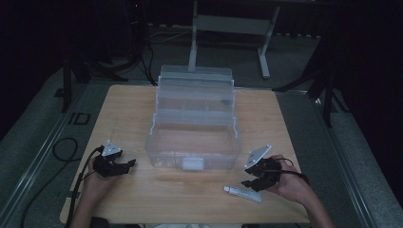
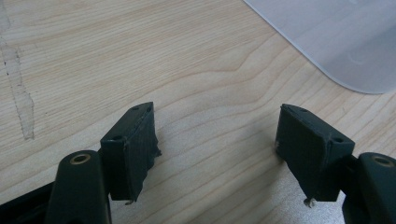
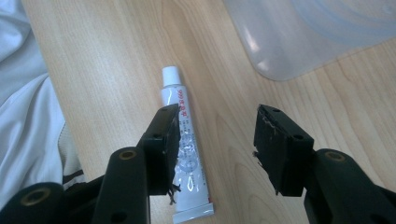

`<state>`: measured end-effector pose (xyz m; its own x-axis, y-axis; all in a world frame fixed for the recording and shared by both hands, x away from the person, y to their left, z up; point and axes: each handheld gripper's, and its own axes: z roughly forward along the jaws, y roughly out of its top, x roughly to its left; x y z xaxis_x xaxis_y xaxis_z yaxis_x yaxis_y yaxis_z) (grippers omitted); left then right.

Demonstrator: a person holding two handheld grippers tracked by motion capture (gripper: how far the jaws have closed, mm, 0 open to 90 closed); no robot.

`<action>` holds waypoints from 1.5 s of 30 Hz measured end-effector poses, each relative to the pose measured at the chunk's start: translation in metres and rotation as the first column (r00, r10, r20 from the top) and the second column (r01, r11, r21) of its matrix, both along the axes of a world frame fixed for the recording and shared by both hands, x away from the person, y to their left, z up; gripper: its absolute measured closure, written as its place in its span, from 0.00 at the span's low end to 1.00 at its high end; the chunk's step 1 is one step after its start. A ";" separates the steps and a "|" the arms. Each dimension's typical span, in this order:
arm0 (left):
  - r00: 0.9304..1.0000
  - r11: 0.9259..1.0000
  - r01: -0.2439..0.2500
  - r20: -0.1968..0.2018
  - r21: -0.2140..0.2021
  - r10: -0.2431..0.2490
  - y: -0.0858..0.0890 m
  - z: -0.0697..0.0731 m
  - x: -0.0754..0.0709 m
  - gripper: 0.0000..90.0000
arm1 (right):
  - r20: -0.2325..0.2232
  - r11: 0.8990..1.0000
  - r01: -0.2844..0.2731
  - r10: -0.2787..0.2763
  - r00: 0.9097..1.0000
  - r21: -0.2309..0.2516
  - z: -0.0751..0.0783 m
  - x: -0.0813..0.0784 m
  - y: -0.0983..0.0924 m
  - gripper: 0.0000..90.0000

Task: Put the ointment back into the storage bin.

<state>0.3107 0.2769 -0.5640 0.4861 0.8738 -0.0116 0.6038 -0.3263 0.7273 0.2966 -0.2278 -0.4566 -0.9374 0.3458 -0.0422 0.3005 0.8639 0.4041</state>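
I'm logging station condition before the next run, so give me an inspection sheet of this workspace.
Surface: wooden table, bare, faint scuff marks.
Job's things: white tube lying flat near the front edge; clear tiered box open at centre.
Clutter: nothing seen.
Grippers: left hand-held gripper open over bare wood; right hand-held gripper open, one jaw over the tube.
Cables: black cable looping off the table's left side.
Surroundings: dark room, metal stand behind.

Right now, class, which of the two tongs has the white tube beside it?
The right tongs: the white tube lies on the table beside their jaw. The left tongs stand open above bare wood.
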 end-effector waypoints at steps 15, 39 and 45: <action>1.000 1.000 0.000 0.000 0.000 0.000 0.000 0.000 0.000 0.33 | -0.038 0.997 -0.042 0.040 0.998 -0.057 -0.002 0.002 0.011 0.56; 1.000 1.000 0.001 0.000 0.000 -0.001 0.000 0.000 0.000 0.33 | -0.092 0.986 -0.099 0.087 0.992 -0.132 -0.009 0.006 0.026 0.56; 1.000 1.000 0.001 0.000 0.000 -0.001 0.000 0.000 0.000 0.33 | -0.107 0.982 -0.111 0.095 0.990 -0.152 -0.012 0.006 0.029 0.56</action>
